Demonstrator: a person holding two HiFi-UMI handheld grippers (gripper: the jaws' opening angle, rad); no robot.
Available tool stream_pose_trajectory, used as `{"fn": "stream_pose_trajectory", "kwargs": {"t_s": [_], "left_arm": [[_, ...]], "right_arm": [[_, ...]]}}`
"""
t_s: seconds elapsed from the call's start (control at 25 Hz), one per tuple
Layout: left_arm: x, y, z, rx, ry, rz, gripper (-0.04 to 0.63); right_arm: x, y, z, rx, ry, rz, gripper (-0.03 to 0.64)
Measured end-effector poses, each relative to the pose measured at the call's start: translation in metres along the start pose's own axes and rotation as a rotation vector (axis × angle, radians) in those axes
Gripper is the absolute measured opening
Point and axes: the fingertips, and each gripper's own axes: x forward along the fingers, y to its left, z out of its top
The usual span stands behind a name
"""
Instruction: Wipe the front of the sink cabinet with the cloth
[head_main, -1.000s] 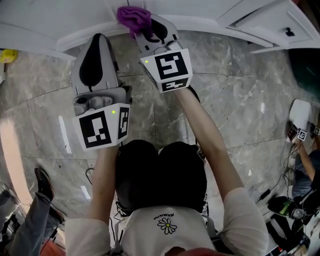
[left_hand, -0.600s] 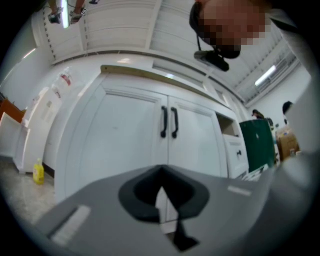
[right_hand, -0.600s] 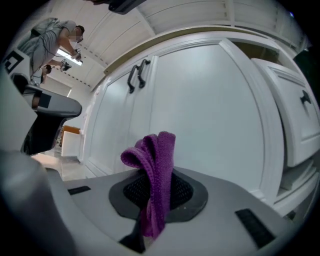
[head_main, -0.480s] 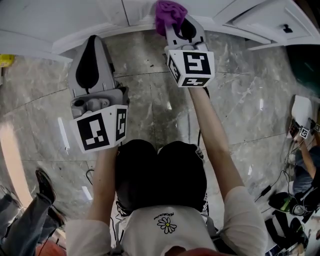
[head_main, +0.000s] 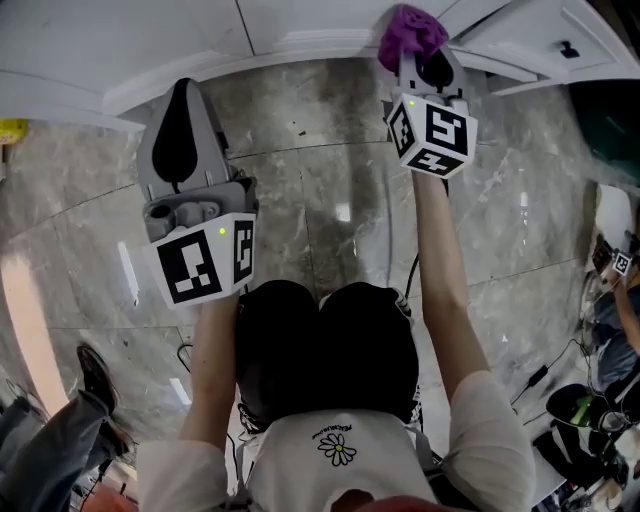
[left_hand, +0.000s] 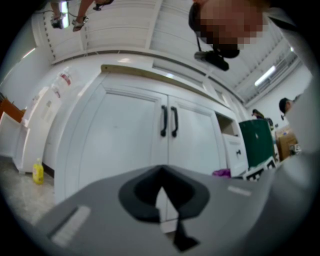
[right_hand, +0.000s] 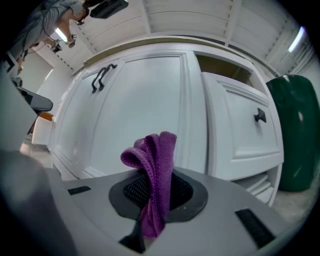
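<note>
A purple cloth (right_hand: 155, 175) is pinched in my right gripper (right_hand: 152, 197), which is shut on it. In the head view the purple cloth (head_main: 409, 30) presses against the low front of the white sink cabinet (head_main: 300, 25), right of the door seam. The right gripper view shows the white sink cabinet (right_hand: 145, 105) door close ahead, its black handles (right_hand: 101, 77) up to the left. My left gripper (head_main: 180, 140) hangs shut and empty over the floor, apart from the cabinet. From the left gripper view the sink cabinet (left_hand: 140, 145) doors with two black handles (left_hand: 169, 121) are seen further off.
An open drawer (head_main: 545, 50) with a black knob juts out right of the cloth. A dark green bin (right_hand: 295, 135) stands further right. A yellow bottle (left_hand: 38, 171) is on the marble floor (head_main: 330, 200) at the left. Another person's foot (head_main: 95, 375) and cables (head_main: 560, 390) lie behind.
My right gripper has slid the cloth to the right along the cabinet's lower front, past the door seam. The left gripper has barely moved.
</note>
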Motion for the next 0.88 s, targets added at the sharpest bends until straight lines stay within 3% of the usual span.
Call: {"fn": "stream_pose_trajectory", "kwargs": {"t_s": [0.28,0.64,0.88], "left_arm": [[-0.003,-0.003,0.006,0.007,-0.004,0.002,0.005],[-0.005,-0.008,0.007,0.019,-0.004,-0.002,0.005],[-0.003,-0.01,0.012,0.033,-0.027,0.009,0.005]], "right_arm": [[-0.018,-0.059,-0.003,0.077,0.006,-0.128,0.051],[-0.022,-0.067,-0.004,0.084,0.002,-0.146,0.049],[-0.024,-0.018,0.038,0.093,-0.08,-0.002,0.049]]}}
